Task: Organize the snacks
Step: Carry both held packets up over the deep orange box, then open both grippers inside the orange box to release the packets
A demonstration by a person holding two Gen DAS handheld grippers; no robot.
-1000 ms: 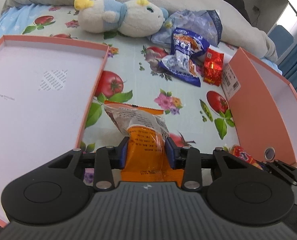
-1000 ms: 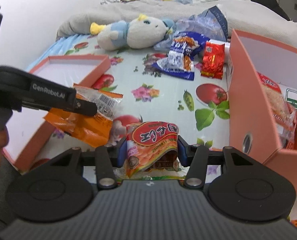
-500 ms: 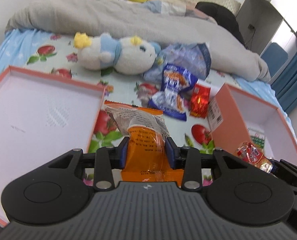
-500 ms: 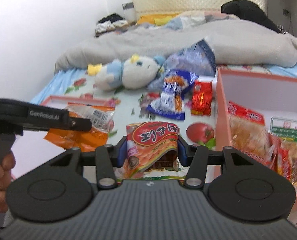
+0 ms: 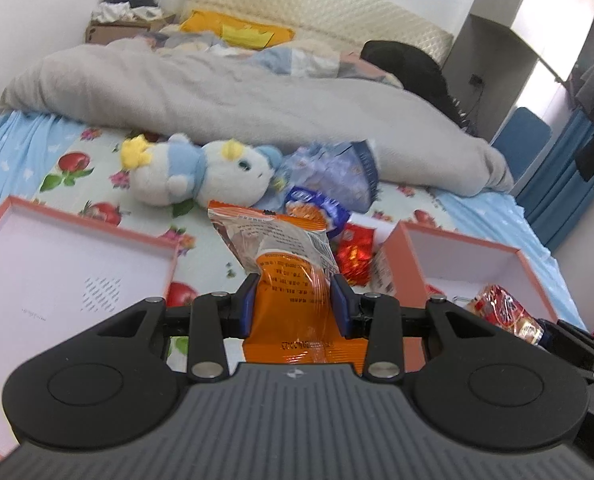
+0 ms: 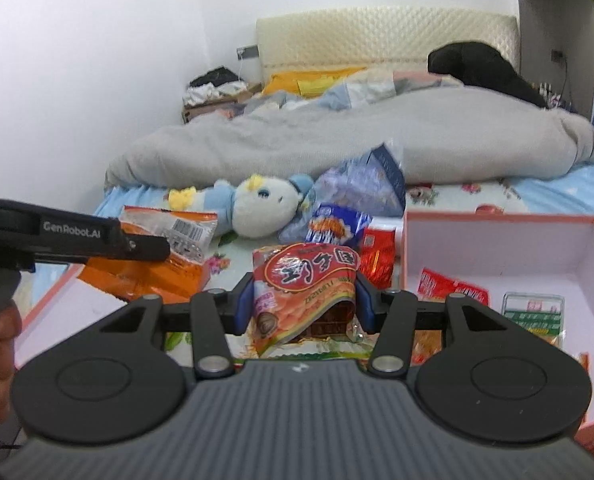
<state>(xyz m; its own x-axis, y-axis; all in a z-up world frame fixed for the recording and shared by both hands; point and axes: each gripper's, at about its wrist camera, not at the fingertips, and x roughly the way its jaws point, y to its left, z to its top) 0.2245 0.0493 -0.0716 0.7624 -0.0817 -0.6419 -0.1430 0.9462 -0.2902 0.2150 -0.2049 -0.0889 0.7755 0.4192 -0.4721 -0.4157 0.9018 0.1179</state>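
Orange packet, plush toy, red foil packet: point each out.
orange packet (image 5: pixel 293 304), left wrist view, lower body between the gripper pads.
plush toy (image 6: pixel 263 210), right wrist view, white face by the eye.
red foil packet (image 5: pixel 355 254), left wrist view, middle of its front.

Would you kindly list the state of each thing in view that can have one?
Left tool: shut on the orange plastic snack packet, held clear of the bed.
Right tool: shut on the red crinkled snack packet, held up.
Pink cardboard box: open, snacks inside.
Pink cardboard lid: lying inside-up, nothing in it.
Blue foil snack bag: lying on the bed.
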